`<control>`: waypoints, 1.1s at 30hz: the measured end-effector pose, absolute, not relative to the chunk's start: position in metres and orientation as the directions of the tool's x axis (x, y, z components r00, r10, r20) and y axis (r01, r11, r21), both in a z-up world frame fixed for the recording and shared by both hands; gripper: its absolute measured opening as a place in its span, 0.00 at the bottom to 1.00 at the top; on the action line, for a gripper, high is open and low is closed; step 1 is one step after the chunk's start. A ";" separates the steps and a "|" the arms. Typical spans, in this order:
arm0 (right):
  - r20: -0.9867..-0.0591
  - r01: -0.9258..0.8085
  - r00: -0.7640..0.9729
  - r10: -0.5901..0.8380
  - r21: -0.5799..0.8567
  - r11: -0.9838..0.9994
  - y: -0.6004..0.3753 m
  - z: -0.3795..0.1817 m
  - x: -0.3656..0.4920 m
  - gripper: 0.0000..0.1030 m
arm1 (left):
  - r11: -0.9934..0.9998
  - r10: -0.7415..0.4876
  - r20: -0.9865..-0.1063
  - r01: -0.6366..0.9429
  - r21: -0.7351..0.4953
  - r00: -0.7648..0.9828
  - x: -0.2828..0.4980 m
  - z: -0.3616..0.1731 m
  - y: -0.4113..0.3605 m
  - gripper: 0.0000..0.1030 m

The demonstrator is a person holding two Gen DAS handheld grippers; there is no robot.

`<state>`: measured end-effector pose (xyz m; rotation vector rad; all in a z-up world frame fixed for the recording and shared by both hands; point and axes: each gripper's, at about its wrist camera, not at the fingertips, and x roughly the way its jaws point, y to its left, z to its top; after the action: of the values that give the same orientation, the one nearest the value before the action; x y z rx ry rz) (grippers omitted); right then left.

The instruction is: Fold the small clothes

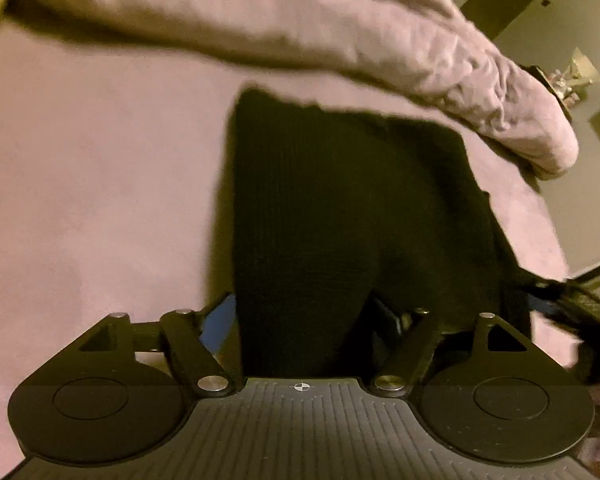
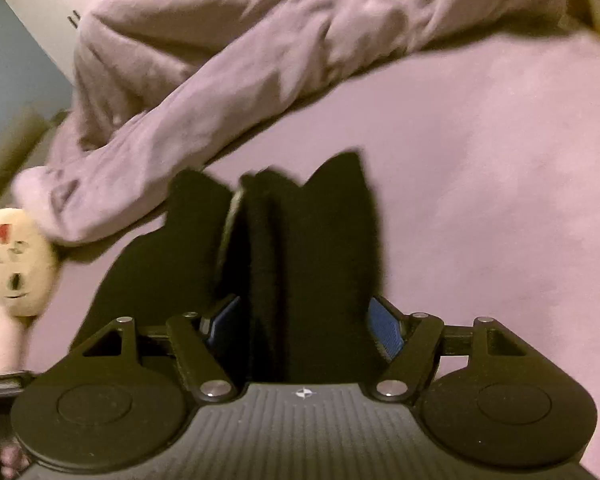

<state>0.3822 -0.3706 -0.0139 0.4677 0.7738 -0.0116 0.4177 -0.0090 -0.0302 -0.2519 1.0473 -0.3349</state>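
A small black ribbed garment [image 1: 340,200] lies on the pink bed sheet [image 1: 92,184]. In the left wrist view its near edge runs between the blue pads of my left gripper [image 1: 304,320], which is shut on it. In the right wrist view the black garment [image 2: 316,248] stands bunched in folds between the blue pads [image 2: 386,328] of my right gripper [image 2: 304,324], which is shut on it. The fingertips of both grippers are hidden by the cloth.
A rolled pink blanket [image 1: 340,32] lies across the far side of the bed, also in the right wrist view [image 2: 228,72]. A cream plush toy [image 2: 16,264] sits at the bed's left edge. The bed edge and floor [image 1: 580,184] are at the right.
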 end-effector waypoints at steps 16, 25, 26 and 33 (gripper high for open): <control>-0.703 -0.101 0.699 0.131 0.084 0.991 -0.282 -0.044 0.384 0.30 | 0.949 -0.307 -0.831 0.216 -0.230 0.463 0.398 -0.042 -0.036 0.90; -0.674 -0.147 0.725 0.141 0.048 0.988 -0.282 -0.053 0.379 0.33 | 0.964 -0.247 -0.885 0.195 -0.181 0.394 0.390 -0.057 -0.049 0.95; -0.673 -0.145 0.727 0.135 0.041 0.989 -0.280 -0.052 0.379 0.34 | 0.965 -0.244 -0.886 0.190 -0.181 0.393 0.390 -0.057 -0.050 0.95; -0.668 -0.074 0.735 0.114 0.087 0.993 -0.283 -0.028 0.373 0.55 | 0.971 -0.222 -0.896 0.175 -0.165 0.385 0.385 -0.056 -0.045 0.96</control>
<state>0.3731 -0.2826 -0.0278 0.0560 0.7380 0.1031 0.3849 -0.0451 -0.0556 -0.0453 1.1485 -0.2531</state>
